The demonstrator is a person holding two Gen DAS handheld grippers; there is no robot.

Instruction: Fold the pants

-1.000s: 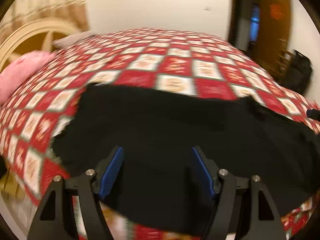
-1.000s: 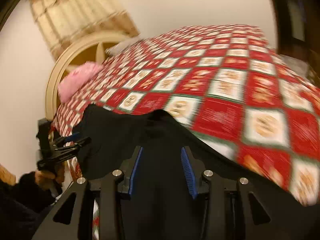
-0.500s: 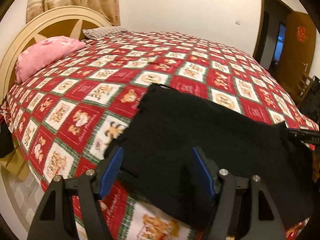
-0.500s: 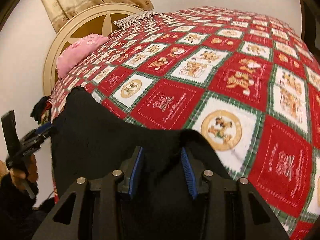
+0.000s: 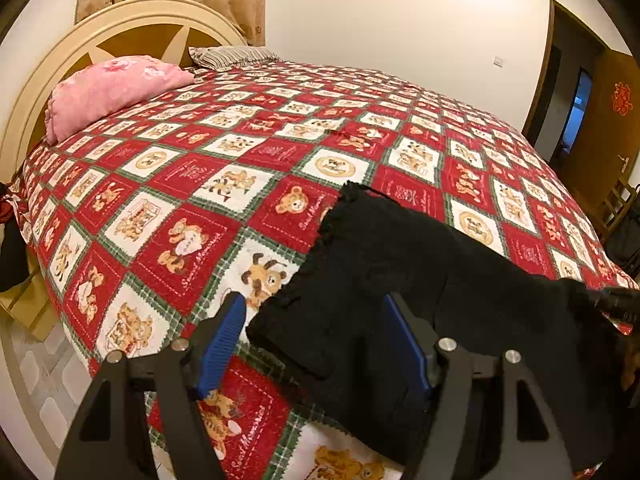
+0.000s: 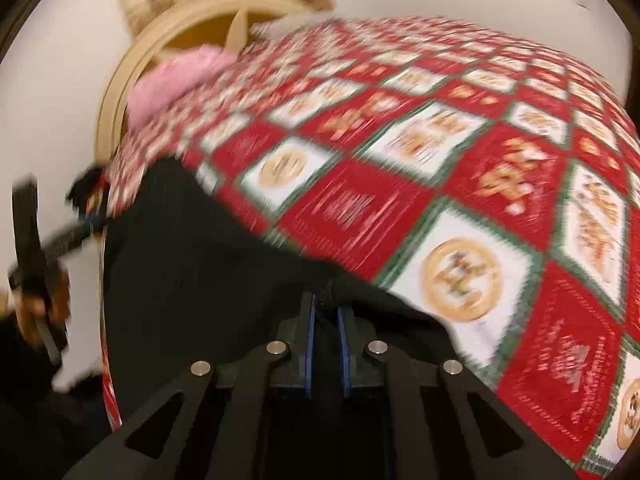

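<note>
The black pants (image 5: 420, 280) lie near the front edge of the bed, on a red and white patchwork quilt (image 5: 224, 184). My left gripper (image 5: 316, 316) is open; its blue pads hang just above the pants' frayed left end, holding nothing. My right gripper (image 6: 326, 312) is shut on a fold of the black pants (image 6: 192, 264) at their right end. This view is blurred by motion. The left gripper and the hand holding it show at the left edge of the right wrist view (image 6: 36, 248). The right gripper's tip shows in the left wrist view (image 5: 620, 300).
A pink pillow (image 5: 108, 92) and a striped pillow (image 5: 232, 56) lie by the cream headboard (image 5: 132, 24) at the back left. A doorway (image 5: 568, 88) and wooden door stand at the right. Dark bags (image 5: 628, 240) sit beside the bed on the right.
My right gripper has closed on the pants' fabric. My left gripper has swung left and back, so the pants' left end now sits between its open pads.
</note>
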